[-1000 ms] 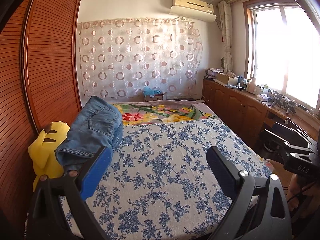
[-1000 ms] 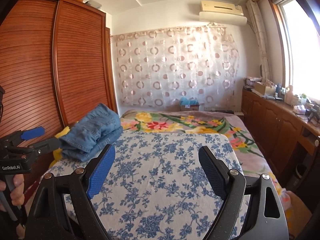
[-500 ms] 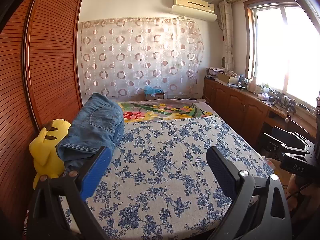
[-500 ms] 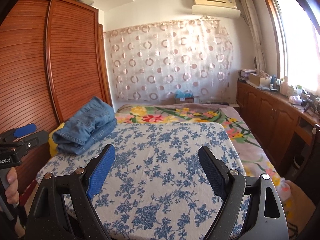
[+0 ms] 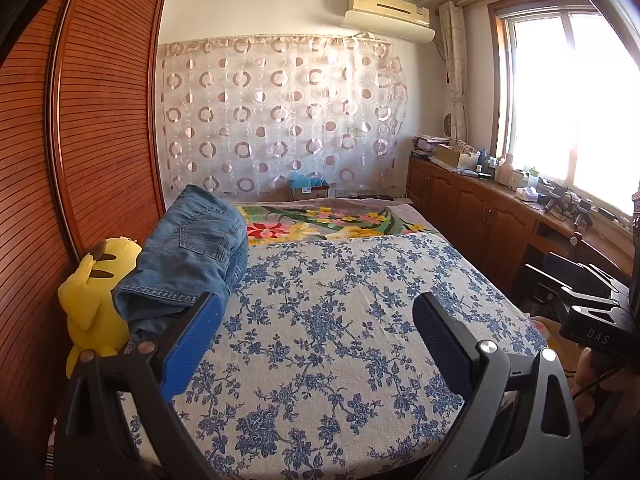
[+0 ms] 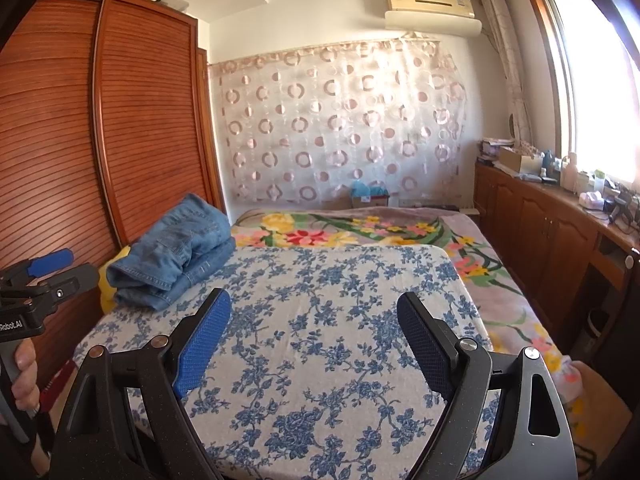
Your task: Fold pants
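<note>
Blue denim pants (image 5: 192,256) lie folded in a stack at the left edge of the blue-flowered bed cover (image 5: 340,320), partly resting on a yellow plush toy (image 5: 94,292). They also show in the right wrist view (image 6: 176,256). My left gripper (image 5: 316,308) is open and empty, held back over the near end of the bed, right of the pants. My right gripper (image 6: 314,304) is open and empty over the bed's near middle. The left gripper also shows at the left edge of the right wrist view (image 6: 48,272).
A wooden slatted wardrobe (image 5: 92,140) runs along the left. A floral blanket (image 5: 320,222) covers the far end of the bed. Wooden cabinets (image 5: 480,216) with clutter stand under the window on the right. A patterned curtain (image 5: 280,116) hangs on the back wall.
Both grippers have pulled back from the bed, so more of the bed's near edge shows. The pants have stayed in place. Both grippers remain open.
</note>
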The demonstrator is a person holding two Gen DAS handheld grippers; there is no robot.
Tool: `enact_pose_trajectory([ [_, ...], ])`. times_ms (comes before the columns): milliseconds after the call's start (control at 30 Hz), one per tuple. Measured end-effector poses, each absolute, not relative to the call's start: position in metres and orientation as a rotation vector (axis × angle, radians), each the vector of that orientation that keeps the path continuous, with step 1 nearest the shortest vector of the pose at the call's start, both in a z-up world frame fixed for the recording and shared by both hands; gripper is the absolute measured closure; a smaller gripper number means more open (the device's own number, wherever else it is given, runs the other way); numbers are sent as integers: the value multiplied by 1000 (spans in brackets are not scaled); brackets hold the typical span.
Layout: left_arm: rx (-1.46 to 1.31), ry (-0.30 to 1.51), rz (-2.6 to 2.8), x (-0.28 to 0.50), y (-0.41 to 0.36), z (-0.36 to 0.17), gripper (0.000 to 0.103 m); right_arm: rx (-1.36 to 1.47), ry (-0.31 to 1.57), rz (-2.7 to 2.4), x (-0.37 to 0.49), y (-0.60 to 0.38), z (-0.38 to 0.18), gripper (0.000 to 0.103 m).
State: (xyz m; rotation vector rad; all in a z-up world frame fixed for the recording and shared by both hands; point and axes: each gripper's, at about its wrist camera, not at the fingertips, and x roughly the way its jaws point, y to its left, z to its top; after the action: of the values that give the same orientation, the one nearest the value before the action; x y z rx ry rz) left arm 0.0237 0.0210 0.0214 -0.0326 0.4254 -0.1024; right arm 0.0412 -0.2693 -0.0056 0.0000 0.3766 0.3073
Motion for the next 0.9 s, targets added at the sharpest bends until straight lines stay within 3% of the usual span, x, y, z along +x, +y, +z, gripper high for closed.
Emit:
enact_pose_trajectory([
  [900,-30,425,-101,23,21,21,6,0,373,312,40,-268,-4,16],
])
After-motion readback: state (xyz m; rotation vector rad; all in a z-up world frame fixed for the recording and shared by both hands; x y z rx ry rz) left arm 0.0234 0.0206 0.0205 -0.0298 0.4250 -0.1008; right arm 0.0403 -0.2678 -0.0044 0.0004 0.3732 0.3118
